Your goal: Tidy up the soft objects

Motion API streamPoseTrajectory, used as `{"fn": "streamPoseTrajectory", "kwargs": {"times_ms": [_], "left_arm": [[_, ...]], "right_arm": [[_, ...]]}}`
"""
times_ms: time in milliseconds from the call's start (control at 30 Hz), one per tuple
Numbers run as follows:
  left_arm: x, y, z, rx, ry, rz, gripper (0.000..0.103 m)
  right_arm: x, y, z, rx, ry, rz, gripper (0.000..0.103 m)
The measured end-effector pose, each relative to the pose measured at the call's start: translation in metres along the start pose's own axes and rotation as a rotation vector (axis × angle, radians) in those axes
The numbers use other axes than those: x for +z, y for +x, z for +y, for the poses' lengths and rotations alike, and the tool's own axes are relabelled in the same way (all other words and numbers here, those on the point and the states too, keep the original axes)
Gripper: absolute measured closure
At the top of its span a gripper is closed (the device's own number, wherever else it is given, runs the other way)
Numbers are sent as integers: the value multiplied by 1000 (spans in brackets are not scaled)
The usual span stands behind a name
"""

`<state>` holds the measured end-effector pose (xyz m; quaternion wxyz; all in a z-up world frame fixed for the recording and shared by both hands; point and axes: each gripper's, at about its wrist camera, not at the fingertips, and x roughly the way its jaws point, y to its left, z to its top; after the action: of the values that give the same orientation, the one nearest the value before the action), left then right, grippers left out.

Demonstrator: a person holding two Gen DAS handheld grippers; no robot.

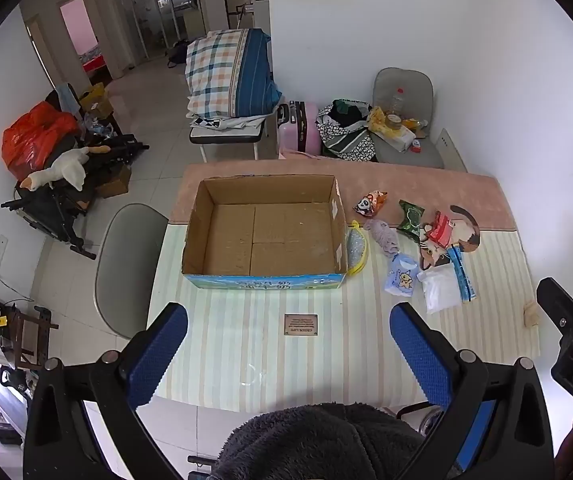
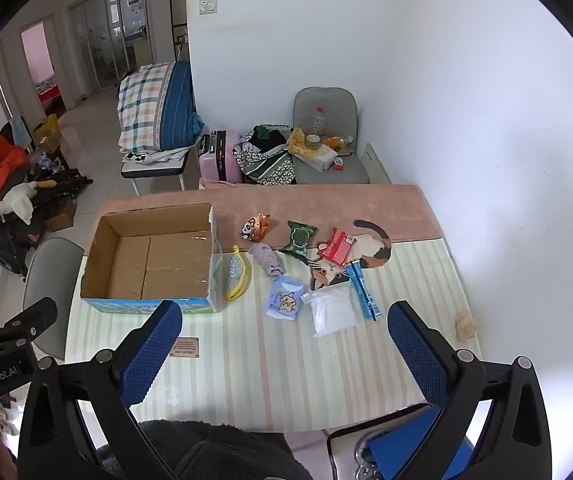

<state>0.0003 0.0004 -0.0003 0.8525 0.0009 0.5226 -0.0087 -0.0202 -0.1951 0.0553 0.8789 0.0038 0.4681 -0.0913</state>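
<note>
- Both sets of jaws are spread wide and empty: left gripper (image 1: pixel 288 354), right gripper (image 2: pixel 284 350).
- The soft packets (image 2: pixel 286 303) are scattered right of the cardboard box (image 2: pixel 150 258) on the surface, ahead of and nearer the right gripper.

Both my wrist views are bright, lit by even, diffuse daylight. The white wall (image 2: pixel 466 112) ahead and right of my claws is close to blown out, with a soft grey falloff toward its lower part. Shadows are soft: a faint one inside the cardboard box (image 1: pixel 264 236) along its near wall. There's a small glare patch on the striped tablecloth (image 1: pixel 254 376) just ahead of my left claw. Heavy fisheye: table edges bow, door frames far left lean, and the corners are black vignette. The centre is sharp; my own blue pads (image 2: pixel 152 350) are slightly soft up close.
</note>
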Motion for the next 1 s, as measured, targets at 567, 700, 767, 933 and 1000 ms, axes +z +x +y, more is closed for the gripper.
{"fn": "streamPoseTrajectory", "kwargs": {"times_ms": [567,700,767,933,1000], "left_arm": [[5,-6,-9,4,8,-14,0],[6,-4,-9,4,9,-16,0],[5,-4,-9,7,6,-19,0],[8,-9,-13,9,10,-21,0],[8,-8,-13,8,12,-21,0]], "right_arm": [[3,-8,-7,-17,-1,-7,0],[3,-8,-8,-15,-5,-8,0],[3,-9,-7,-15,-11,-11,0],[3,-8,-6,-16,-17,-17,0],[3,-8,-5,-16,-18,-19,0]]}}
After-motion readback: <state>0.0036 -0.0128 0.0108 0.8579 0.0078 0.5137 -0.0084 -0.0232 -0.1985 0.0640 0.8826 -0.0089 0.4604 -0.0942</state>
